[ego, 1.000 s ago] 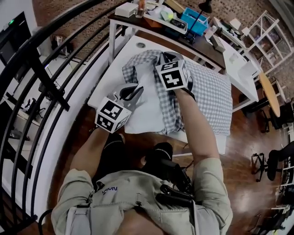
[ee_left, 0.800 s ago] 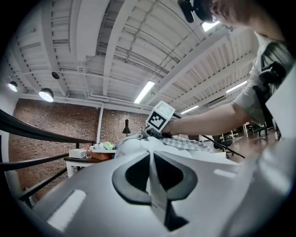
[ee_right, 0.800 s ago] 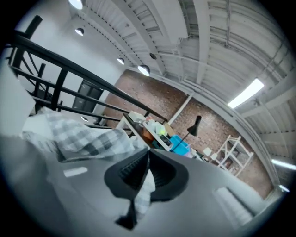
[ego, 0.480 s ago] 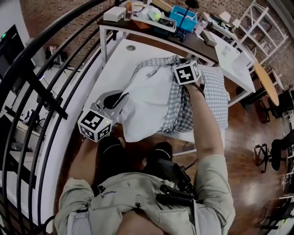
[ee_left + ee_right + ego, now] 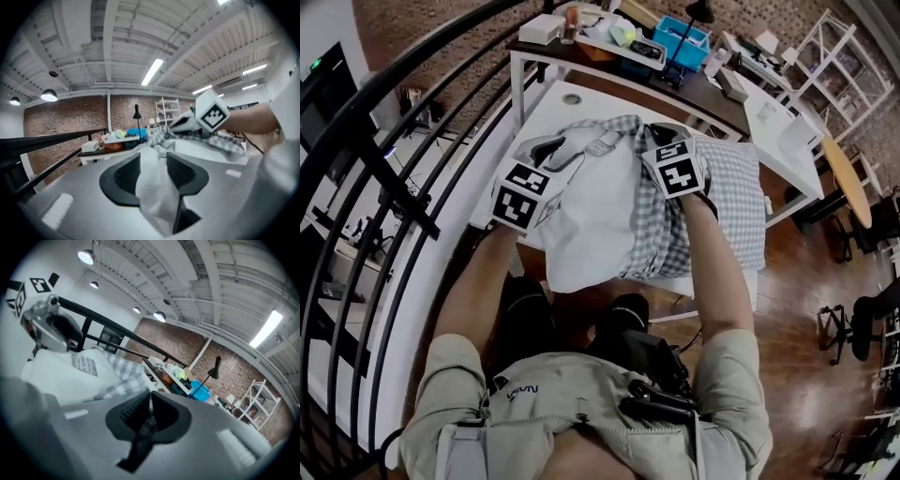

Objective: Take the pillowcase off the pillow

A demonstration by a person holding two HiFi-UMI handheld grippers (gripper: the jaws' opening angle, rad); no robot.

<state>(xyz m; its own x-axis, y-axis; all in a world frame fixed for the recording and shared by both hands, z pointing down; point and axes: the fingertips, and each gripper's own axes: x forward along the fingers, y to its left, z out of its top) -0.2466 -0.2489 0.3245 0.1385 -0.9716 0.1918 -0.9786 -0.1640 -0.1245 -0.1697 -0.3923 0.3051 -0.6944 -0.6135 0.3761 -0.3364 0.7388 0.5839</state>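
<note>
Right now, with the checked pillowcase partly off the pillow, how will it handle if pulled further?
Probably floppy: the checked pillowcase bunches into folds beside the bared pillow. Likely thin and light: a fold sits pinched in the shut right tool. It may drag rather than slip, since it sleeves the rest of the pillow.

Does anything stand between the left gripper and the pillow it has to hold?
Nothing visible does. Fabric of the white pillow already lies between the jaws of the left gripper, which have just been opening. The right gripper is shut on the checked pillowcase.
</note>
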